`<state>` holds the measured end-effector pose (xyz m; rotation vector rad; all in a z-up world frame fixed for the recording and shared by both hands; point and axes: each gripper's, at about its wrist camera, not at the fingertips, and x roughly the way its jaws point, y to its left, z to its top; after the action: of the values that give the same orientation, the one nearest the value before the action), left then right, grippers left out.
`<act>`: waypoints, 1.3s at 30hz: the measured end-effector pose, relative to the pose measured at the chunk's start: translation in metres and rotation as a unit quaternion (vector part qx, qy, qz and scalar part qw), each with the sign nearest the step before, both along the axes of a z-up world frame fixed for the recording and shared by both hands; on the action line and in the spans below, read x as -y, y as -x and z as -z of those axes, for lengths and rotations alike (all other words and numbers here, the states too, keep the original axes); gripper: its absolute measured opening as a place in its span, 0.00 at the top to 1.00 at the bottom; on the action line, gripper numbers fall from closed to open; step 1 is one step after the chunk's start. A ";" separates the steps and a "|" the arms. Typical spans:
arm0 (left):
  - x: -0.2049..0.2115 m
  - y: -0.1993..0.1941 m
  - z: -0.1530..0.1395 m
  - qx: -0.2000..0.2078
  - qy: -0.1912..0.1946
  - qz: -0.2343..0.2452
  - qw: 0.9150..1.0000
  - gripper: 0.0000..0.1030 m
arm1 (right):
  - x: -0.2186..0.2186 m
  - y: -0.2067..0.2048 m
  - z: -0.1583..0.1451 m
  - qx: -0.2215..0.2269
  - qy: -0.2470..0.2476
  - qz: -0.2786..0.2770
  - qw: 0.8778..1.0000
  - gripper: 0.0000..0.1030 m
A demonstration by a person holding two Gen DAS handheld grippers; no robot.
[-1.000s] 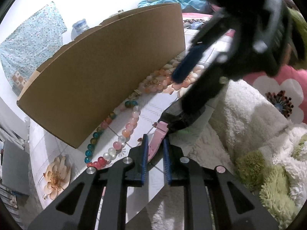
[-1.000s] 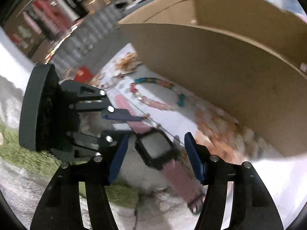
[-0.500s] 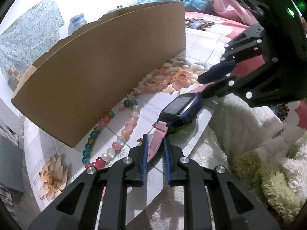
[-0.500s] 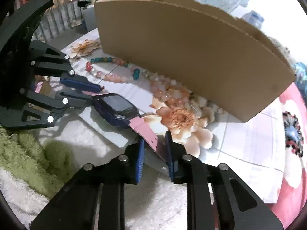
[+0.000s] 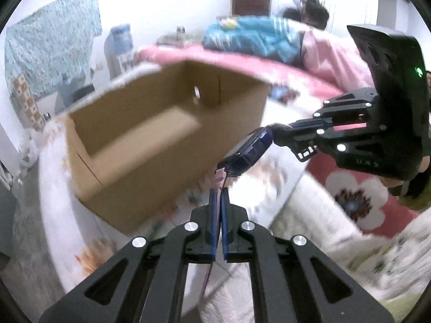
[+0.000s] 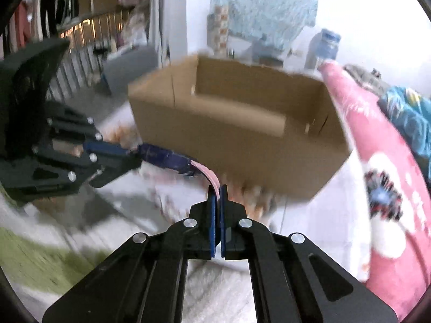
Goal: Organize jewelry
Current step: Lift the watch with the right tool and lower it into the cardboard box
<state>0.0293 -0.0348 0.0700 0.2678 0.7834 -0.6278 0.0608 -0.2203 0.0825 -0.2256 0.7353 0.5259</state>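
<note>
A watch with a dark blue case and pink strap hangs in the air between my two grippers. My left gripper is shut on one end of the pink strap. My right gripper is shut on the other strap end; the blue case shows to its left. The watch is held in front of an open brown cardboard box, which also shows in the right wrist view. The box inside looks empty. Both views are motion-blurred.
Beaded bracelets lie blurred on the white flowered tabletop by the box's near wall. A white and green fluffy towel lies near me. A pink flowered blanket is to the right. A water bottle stands behind.
Both grippers have lifted the watch off the table, each shut on a strap end. The views now look down into the box from higher up.
</note>
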 end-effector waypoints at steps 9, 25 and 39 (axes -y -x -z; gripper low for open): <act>-0.023 -0.125 -0.043 -0.072 0.031 -0.056 0.995 0.97 | -0.029 -0.139 -0.030 -0.102 0.014 -0.040 0.994 0.99; -0.013 -0.257 0.041 -0.196 -0.097 -0.120 0.968 0.56 | -0.050 -0.270 0.070 -0.279 0.096 0.010 0.955 0.64; -0.074 -0.175 -0.045 -0.070 0.059 -0.146 0.985 0.36 | -0.061 -0.274 0.049 -0.240 0.083 0.000 0.967 0.64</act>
<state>0.2042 0.0393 0.1152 -0.0017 0.8981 -0.4159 0.3347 -0.1588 0.0339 -0.2565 1.2550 0.5239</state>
